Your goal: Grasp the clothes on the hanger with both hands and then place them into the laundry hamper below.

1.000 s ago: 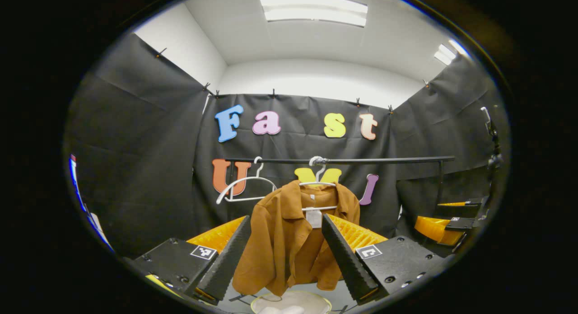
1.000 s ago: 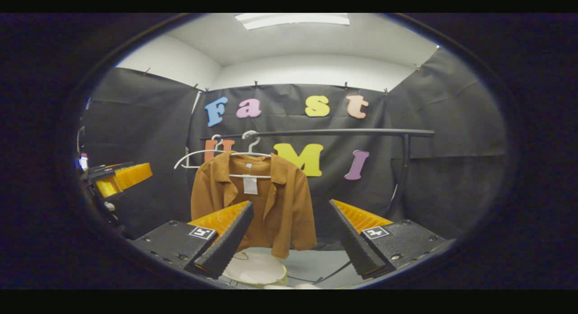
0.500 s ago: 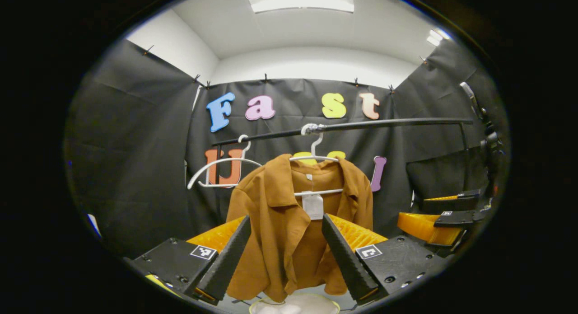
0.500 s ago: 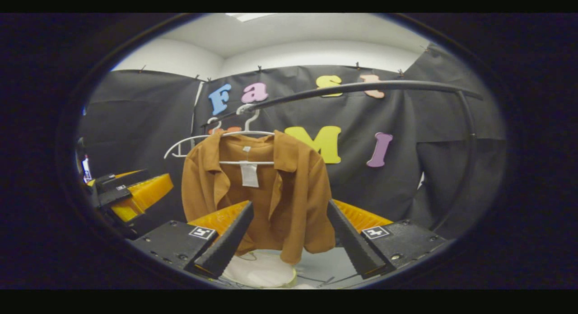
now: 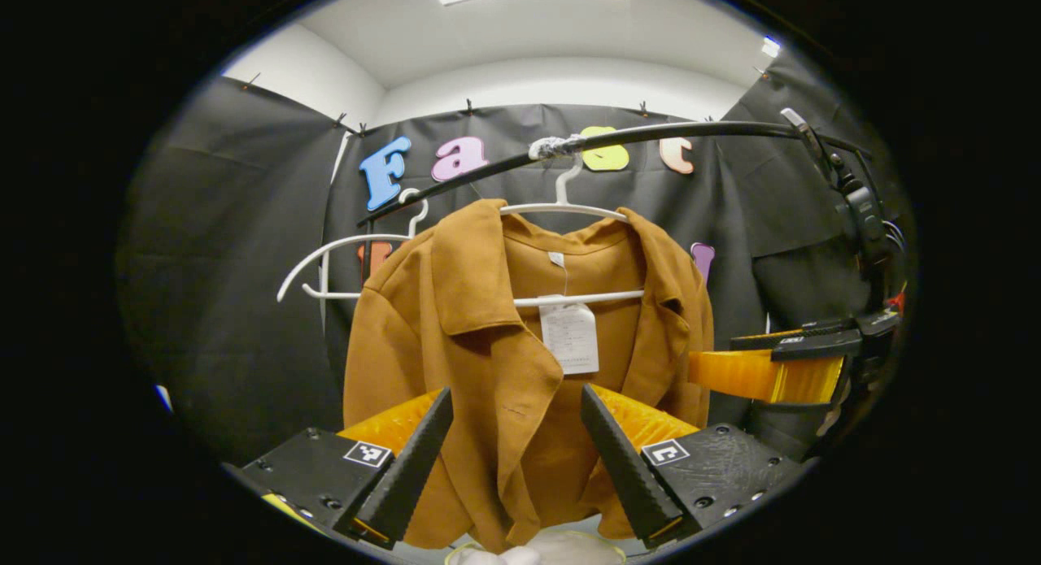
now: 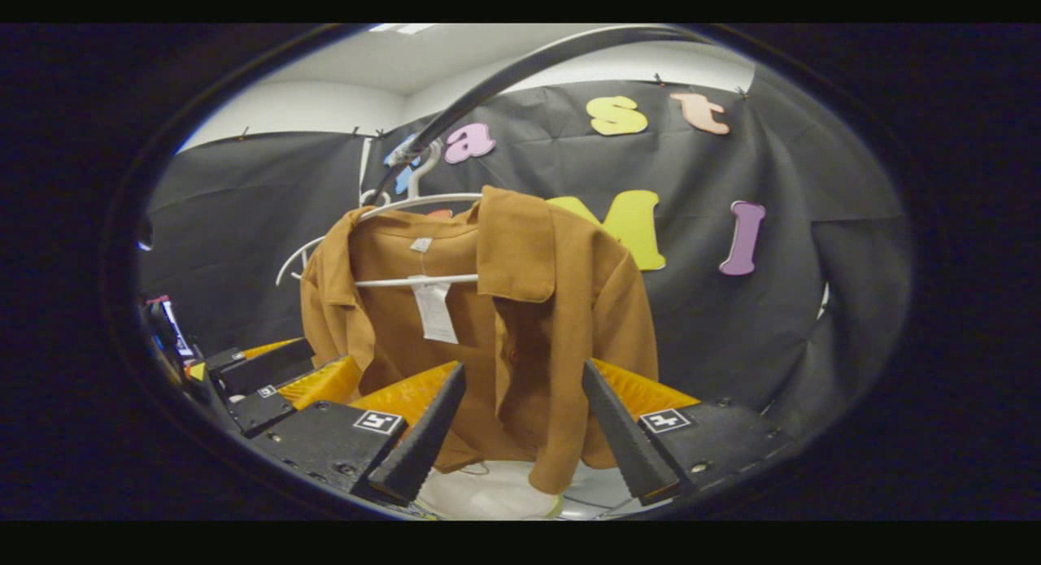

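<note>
A brown shirt (image 5: pixel 488 345) hangs on a white hanger (image 5: pixel 569 210) from a black rail (image 5: pixel 691 130), its front open and a white tag showing. My left gripper (image 5: pixel 516 391) is open, its fingers either side of the shirt's lower front, close to the cloth. My right gripper (image 5: pixel 716 352) shows at the shirt's right edge, also open. In the right gripper view the shirt (image 6: pixel 537 305) hangs just ahead of my open right gripper (image 6: pixel 523 366), and the left gripper (image 6: pixel 329 362) is at the shirt's left side. The white laundry hamper (image 6: pixel 559 506) sits below the shirt.
An empty white hanger (image 5: pixel 325 252) hangs on the rail left of the shirt. The rail (image 6: pixel 504 69) arcs close overhead in the right gripper view. The hamper's rim (image 5: pixel 616 554) peeks out at the bottom of the left gripper view.
Both grippers have moved forward and up toward the shirt, which now looms much larger. Both have stayed open, and the shirt still hangs on its hanger.
</note>
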### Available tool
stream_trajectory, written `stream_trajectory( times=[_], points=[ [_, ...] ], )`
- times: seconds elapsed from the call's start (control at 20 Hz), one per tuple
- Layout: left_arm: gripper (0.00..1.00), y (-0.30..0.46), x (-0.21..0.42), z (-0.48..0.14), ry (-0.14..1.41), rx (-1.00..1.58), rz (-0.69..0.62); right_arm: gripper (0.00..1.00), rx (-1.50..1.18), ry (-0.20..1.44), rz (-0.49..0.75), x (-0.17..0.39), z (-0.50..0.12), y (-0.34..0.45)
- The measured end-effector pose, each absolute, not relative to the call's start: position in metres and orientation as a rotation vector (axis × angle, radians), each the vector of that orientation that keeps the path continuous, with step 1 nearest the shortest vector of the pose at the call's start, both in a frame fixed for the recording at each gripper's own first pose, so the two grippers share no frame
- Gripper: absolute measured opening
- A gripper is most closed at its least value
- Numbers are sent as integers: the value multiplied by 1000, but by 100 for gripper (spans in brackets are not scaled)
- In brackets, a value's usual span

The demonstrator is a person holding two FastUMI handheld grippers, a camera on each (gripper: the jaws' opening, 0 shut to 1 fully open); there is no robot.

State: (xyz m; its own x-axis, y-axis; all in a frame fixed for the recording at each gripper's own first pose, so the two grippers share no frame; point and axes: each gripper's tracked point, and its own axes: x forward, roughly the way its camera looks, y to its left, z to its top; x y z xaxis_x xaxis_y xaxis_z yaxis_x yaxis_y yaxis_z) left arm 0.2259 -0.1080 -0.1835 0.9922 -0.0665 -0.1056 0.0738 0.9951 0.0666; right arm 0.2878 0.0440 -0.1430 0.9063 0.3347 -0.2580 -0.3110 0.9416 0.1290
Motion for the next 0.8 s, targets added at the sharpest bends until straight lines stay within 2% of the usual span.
stream_trajectory(
  times=[0.1, 0.15, 0.2, 0.25, 0.3, 0.35, 0.45, 0.5, 0.75, 0.8],
  points=[
    [100, -110, 239, -188, 108, 79, -69, 89, 76, 281, 366, 303, -143, 54],
    [96, -111, 246, -193, 122, 76, -68, 86, 77, 282, 377, 310, -143, 57],
    [100, -113, 251, -199, 146, 67, -68, 87, 78, 283, 386, 317, -143, 61],
    [96, -112, 255, -200, 154, 56, -60, 86, 72, 285, 394, 325, -143, 63],
    [100, -110, 261, -200, 158, 53, -46, 86, 65, 283, 398, 331, -144, 66],
    [96, -106, 268, -200, 159, 57, -25, 87, 58, 282, 399, 338, -144, 66],
    [100, -98, 278, -199, 167, 62, 19, 86, 58, 287, 406, 347, -146, 68],
    [96, -97, 283, -199, 171, 62, 28, 86, 59, 288, 408, 350, -147, 68],
    [95, -87, 297, -198, 172, 77, 92, 84, 46, 270, 386, 368, -148, 64],
    [80, -85, 298, -197, 174, 75, 105, 81, 49, 275, 386, 372, -151, 65]
  ],
)
